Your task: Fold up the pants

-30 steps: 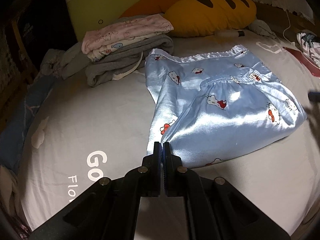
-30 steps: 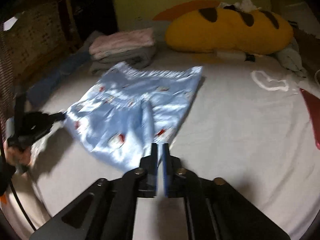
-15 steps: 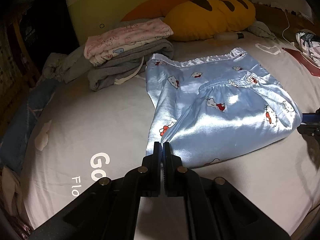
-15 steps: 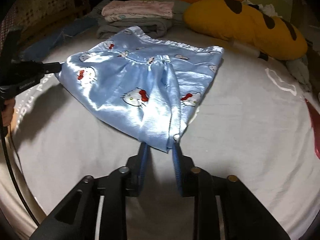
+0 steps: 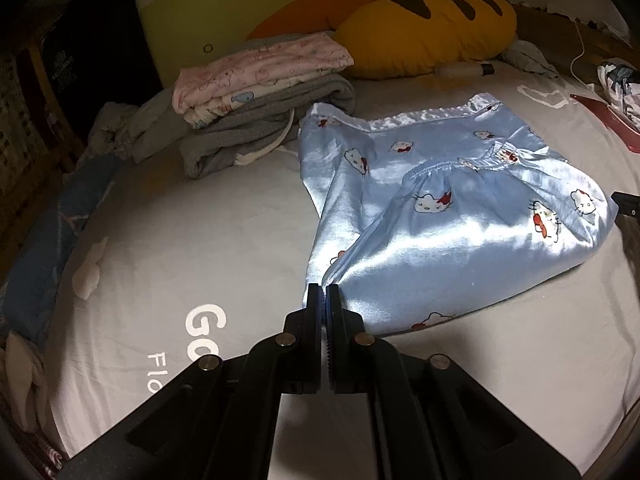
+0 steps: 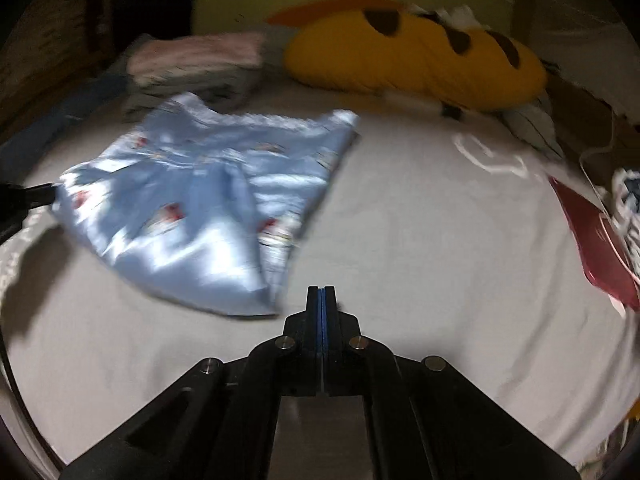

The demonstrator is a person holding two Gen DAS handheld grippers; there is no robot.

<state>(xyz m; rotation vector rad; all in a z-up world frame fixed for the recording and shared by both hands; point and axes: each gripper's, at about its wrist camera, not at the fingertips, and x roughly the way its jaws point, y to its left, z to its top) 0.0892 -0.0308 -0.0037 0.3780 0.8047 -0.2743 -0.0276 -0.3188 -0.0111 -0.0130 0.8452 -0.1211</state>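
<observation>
A: Now that the right hand-held gripper (image 6: 321,294) has let go and closed empty, where are the pants (image 5: 448,216)?
B: Mid-bed, folded; left hand-held gripper (image 5: 323,294) still clamps their near corner.

Right wrist view smeared by motion blur: cat prints on the blue satin pants (image 6: 188,208) unreadable, folded clothes stack (image 6: 196,64) only streaks. Right gripper (image 5: 628,204) cut off by left view's edge.
</observation>
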